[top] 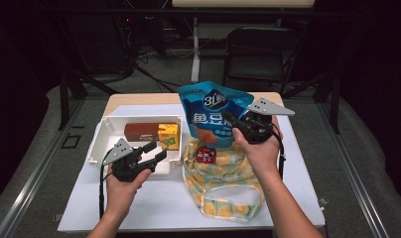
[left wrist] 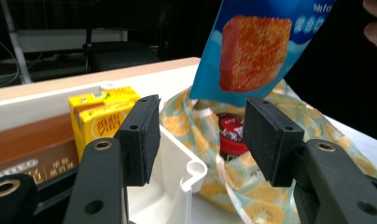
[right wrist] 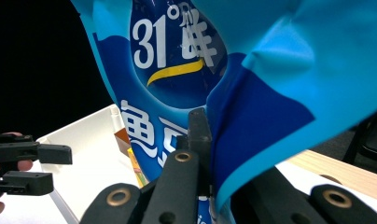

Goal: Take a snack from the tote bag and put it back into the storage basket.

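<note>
Left of the tote bag: white bin (top: 105, 130) on the table (top: 154, 203), holding a brown box (top: 140, 131) and a yellow juice carton (top: 168, 136) at its bag-side end.
Left gripper (top: 157, 151): jaws spread apart and empty, hovering over the bin's near bag-side corner, pointing toward the bag; in the left gripper view (left wrist: 198, 140) the bin's rim and the bag's mouth sit between the jaws.
Tote bag (top: 228, 188): landmark; yellow citrus print, lying flat at mid-table just beside the bin, mouth at its far end, handles trailing toward the person.
Red-capped item (top: 206, 154): inside the bag's mouth.
Snack pouch (top: 213, 111): blue, held upright above the bag's mouth, long axis near vertical, bottom edge at or just into the opening.
Right gripper (top: 233, 124): clamped on the pouch's right edge at mid-height; the right gripper view (right wrist: 207, 140) shows film pinched between the jaws.
Likely move: lower the pouch straight down into the bag; the right hand (top: 260, 148) carries it, while the left is nearer the mouth and could spread it.
Room: bin wall crowds the bag's left; bare table lies to its right and near side.
</note>
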Demonstrator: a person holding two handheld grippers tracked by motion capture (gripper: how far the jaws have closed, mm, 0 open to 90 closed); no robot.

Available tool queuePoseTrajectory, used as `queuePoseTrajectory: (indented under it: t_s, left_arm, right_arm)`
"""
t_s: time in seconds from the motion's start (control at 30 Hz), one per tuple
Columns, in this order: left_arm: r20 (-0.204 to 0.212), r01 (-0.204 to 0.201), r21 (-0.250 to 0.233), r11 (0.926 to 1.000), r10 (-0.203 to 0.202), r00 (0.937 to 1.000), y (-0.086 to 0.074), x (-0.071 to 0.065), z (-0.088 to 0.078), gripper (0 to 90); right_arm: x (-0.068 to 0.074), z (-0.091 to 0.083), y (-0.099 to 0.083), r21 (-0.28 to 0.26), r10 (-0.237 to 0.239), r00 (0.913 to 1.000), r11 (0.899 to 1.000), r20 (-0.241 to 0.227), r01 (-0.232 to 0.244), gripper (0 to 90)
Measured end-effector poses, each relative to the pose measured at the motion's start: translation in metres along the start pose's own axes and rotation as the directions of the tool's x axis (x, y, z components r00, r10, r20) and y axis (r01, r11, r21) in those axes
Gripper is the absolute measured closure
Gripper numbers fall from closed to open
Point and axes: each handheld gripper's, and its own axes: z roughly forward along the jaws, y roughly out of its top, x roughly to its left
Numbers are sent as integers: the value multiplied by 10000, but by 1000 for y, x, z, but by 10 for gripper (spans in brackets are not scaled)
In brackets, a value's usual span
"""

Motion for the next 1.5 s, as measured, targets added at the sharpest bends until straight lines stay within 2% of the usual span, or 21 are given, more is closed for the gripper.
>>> queuePoseTrajectory:
  t_s: [0.17, 0.2, 0.23, 0.5, 1.13, 1.5]
  left_arm:
    - [60, -148, -128, 9998, 149, 9999, 10, -3, 3, 461]
    - [-123, -164, -240, 9996, 161, 9998, 11, -5, 4, 460]
    - [27, -157, -186, 9997, 157, 9999, 13, -4, 4, 460]
    - [82, -232, -378, 9990, 235, 9997, 27, -7, 10, 454]
    - [389, -556, -843, 9949, 590, 9975, 47, -14, 13, 415]
    - [494, -710, -1059, 9918, 766, 9958, 58, -20, 15, 427]
  right_arm:
    - [6, 3, -1, 26, 25, 10000, 10000, -76, -25, 900]
    - [8, 3, -2, 21, 33, 10000, 10000, -80, -33, 900]
    - [9, 3, -1, 28, 15, 9999, 10000, -136, -15, 900]
    - [20, 6, -1, -13, -11, 9994, 10000, -350, 10, 900]
    - [44, 16, 0, -8, -99, 9960, 10000, -893, 99, 900]
    - [55, 24, -4, 84, -223, 9929, 9997, -1167, 234, 900]
